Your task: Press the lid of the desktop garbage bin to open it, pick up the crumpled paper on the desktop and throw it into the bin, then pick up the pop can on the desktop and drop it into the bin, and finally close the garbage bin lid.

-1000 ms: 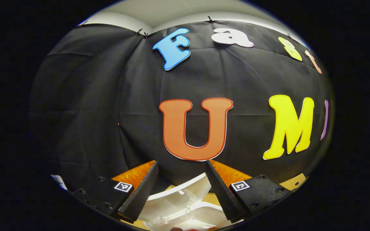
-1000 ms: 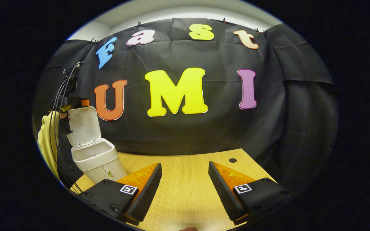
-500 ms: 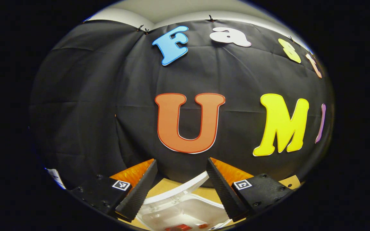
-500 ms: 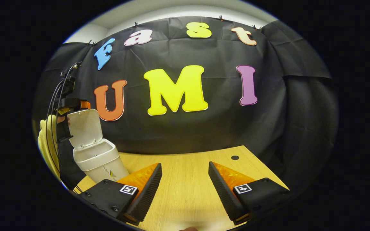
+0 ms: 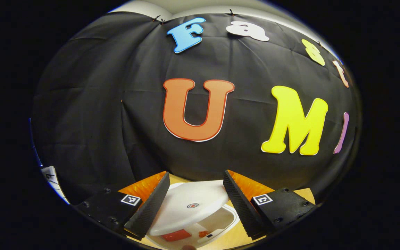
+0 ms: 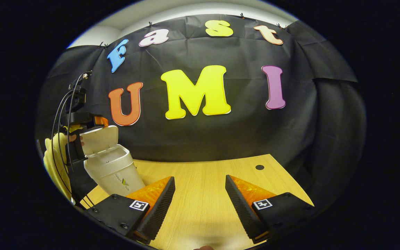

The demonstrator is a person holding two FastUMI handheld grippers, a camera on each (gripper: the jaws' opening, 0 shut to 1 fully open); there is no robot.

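**Lid half down, both claws spread and empty**

While the lid [image 5: 191,205] hangs tilted partway over the bin [image 5: 217,222], I judge this to be the closing step. Through the gap under it I see something red [image 5: 175,235] lying inside, likely the can, though I cannot be sure. In the right gripper view the bin [image 6: 115,172] stands at the left end of the desk [image 6: 203,194], its lid [image 6: 99,139] slanting down on the hinge.

To my eye the lid is thin, stiff plastic, light and smooth, so it should swing freely; I would not pinch it but push down on its top face, near the round mark [image 5: 192,205] or toward the front edge, and expect a latch to need a firm last press. The bin itself looks light and may slide or tip if pushed sideways.

My left gripper [image 5: 196,199] is spread wide, grasping nothing, its fingers either side of the lid; whether anything touches it I cannot tell. My right gripper [image 6: 200,205] is likewise wide apart and empty, above bare desk.
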